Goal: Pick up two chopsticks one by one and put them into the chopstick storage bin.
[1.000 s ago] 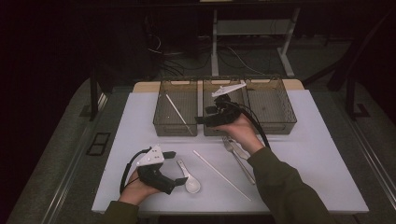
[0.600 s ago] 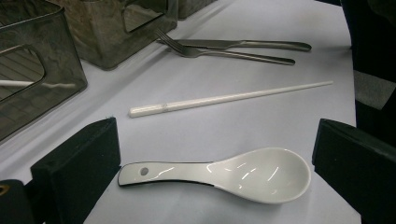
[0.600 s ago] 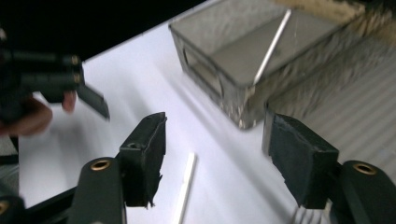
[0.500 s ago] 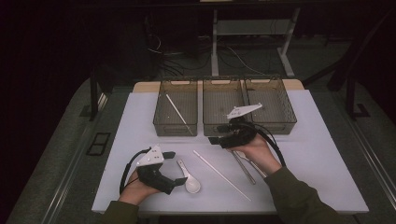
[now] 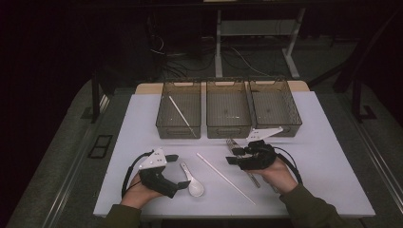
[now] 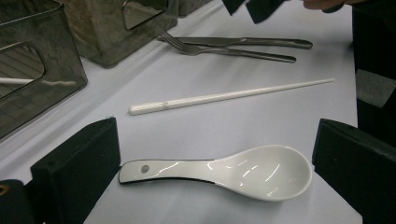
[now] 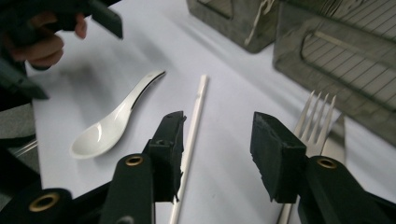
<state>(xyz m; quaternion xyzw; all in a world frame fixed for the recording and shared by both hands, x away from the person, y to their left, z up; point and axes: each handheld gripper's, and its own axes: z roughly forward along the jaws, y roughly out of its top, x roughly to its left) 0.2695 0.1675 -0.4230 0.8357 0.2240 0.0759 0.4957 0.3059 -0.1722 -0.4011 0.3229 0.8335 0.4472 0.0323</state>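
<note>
- The white table (image 5: 328,156) carries everything, with the person's forearms coming in from its near edge.
- Three clear mesh-bottomed bins (image 5: 228,110) stand side by side along the far part of the table; the left one holds a white chopstick (image 5: 181,115) lying on a slant, and the other two look empty apart from a small speck in the middle one.
- The right gripper (image 5: 234,156) hovers low over the table just in front of the middle bin, its jaws spread apart with nothing between them (the right gripper view shows bare table in the gap).
- The left gripper (image 5: 181,171) rests near the front left of the table, jaws wide apart, one on each side of the spoon without touching it.
- A second white chopstick (image 5: 225,177) lies loose on the table between the two grippers, running from near the spoon toward the front edge.
- A steel fork (image 7: 315,122) and a table knife (image 7: 334,140) lie side by side, touching or nearly so, under and just beside the right gripper, tines pointing toward the bins.
- The white ceramic soup spoon (image 6: 233,170) lies bowl up on the table, straddled by the left gripper's jaws, handle toward one jaw and bowl toward the other.
</note>
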